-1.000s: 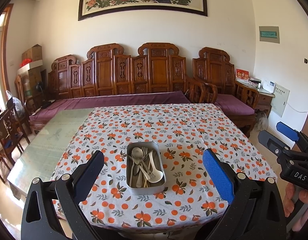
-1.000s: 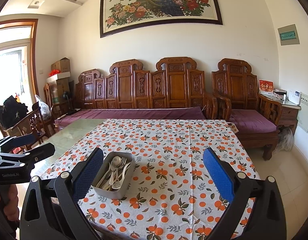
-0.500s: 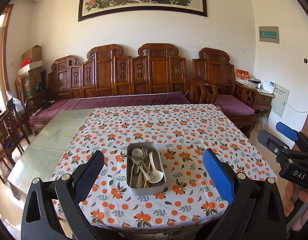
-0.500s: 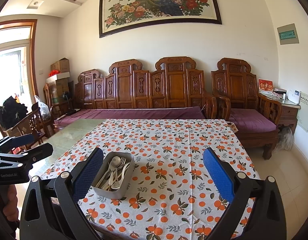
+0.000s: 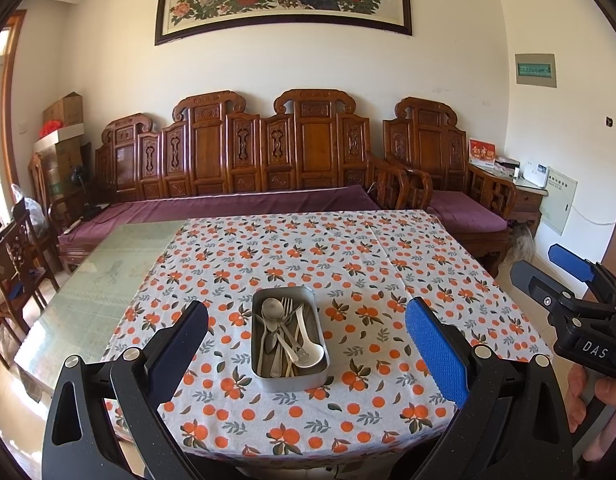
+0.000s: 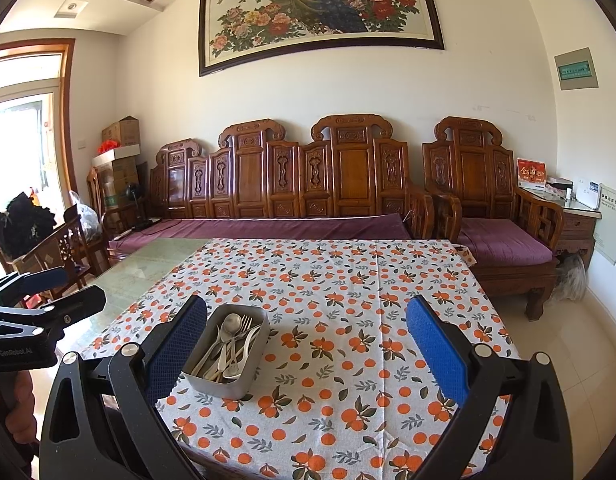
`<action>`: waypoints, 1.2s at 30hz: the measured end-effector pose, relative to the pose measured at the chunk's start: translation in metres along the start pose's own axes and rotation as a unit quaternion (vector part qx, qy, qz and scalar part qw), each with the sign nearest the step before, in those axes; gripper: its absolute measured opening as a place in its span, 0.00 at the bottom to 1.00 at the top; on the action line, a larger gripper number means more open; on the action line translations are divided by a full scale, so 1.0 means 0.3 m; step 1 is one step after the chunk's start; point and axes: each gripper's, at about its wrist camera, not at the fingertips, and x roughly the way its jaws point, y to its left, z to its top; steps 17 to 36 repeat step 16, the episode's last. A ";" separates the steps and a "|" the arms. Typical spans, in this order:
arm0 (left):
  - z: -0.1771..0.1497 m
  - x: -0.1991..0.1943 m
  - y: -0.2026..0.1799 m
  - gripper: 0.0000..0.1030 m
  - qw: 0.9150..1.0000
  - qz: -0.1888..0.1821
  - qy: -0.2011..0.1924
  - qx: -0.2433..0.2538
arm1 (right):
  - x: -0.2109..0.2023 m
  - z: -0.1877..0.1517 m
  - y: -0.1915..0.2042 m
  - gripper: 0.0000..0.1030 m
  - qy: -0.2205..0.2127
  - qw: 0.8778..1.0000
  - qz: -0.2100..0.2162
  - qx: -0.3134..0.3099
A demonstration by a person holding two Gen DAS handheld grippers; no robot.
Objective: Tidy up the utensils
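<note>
We see almost no change over the last second: the metal tray (image 5: 288, 368) sits in the same spot on the tablecloth (image 5: 347, 256) and both tools hang where they were, so nothing in the task has advanced in that span. All the utensils (image 5: 286, 334) lie in that tray, a loose overlapping heap, which would suit either a pile waiting to be sorted out or cutlery already gathered in.

The tray is a shallow rectangular tin with rounded corners and dull brushed walls. In it we make out steel spoons, a fork with its tines pointing away from us, and a white scoop-shaped spoon (image 5: 309, 350); how many pieces lie beneath is hard to say.

It sits straight ahead of our left gripper (image 5: 306, 344), between its fingers in that view, and ahead-left of our right gripper (image 6: 306, 346), beside its left finger (image 6: 176, 354). Both stand spread wide, gripping nothing, short of the tray. The cloth looks thin, printed with oranges.
</note>
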 end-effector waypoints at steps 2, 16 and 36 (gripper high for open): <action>-0.001 0.000 -0.001 0.92 1.000 0.000 0.000 -0.001 | -0.002 0.000 0.000 0.97 0.000 1.000 -0.001 -0.001; 0.001 -0.002 -0.002 0.92 1.000 -0.001 0.000 0.000 | 0.002 0.001 -0.001 0.97 -0.002 1.000 0.000 -0.001; 0.001 -0.002 -0.002 0.92 1.000 -0.001 0.000 0.000 | 0.002 0.001 -0.001 0.97 -0.002 1.000 0.000 -0.001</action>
